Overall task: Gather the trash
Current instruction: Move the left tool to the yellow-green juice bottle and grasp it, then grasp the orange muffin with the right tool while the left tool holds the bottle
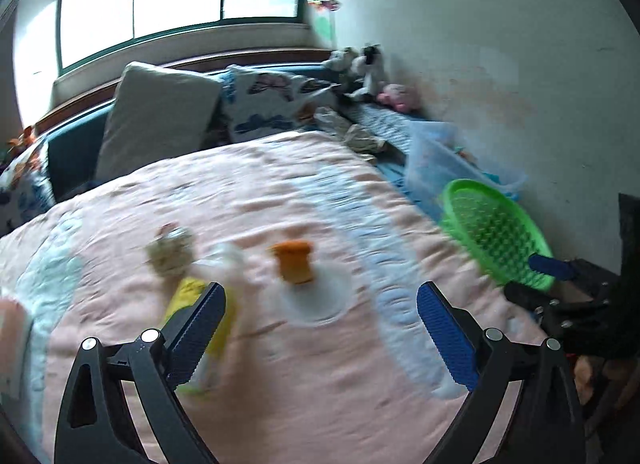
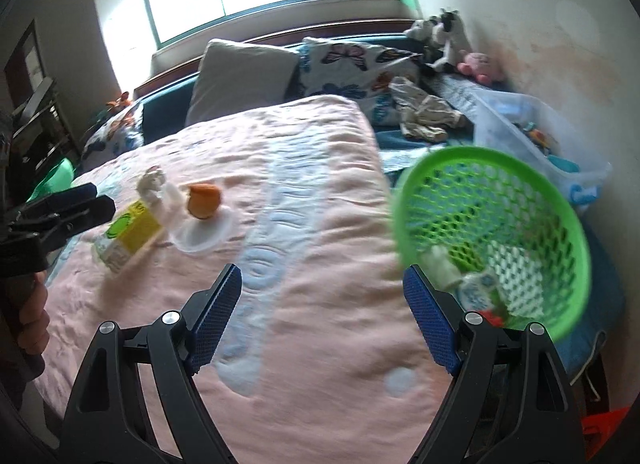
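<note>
Left claw [image 1: 320, 296] apart, empty; right claw [image 2: 322, 280] apart, basket rim against one pad. Advise squaring up on yellow carton [image 1: 200, 304] at lower left before closing; green basket [image 2: 492, 232] waits right.

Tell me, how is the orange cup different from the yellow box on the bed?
The orange cup is rounded and plain orange; the yellow box is squarish with a green patch and printed white panel. The cup sits on a clear plastic lid; the box lies tipped on the pink blanket. Both still lie outside the green basket.
</note>
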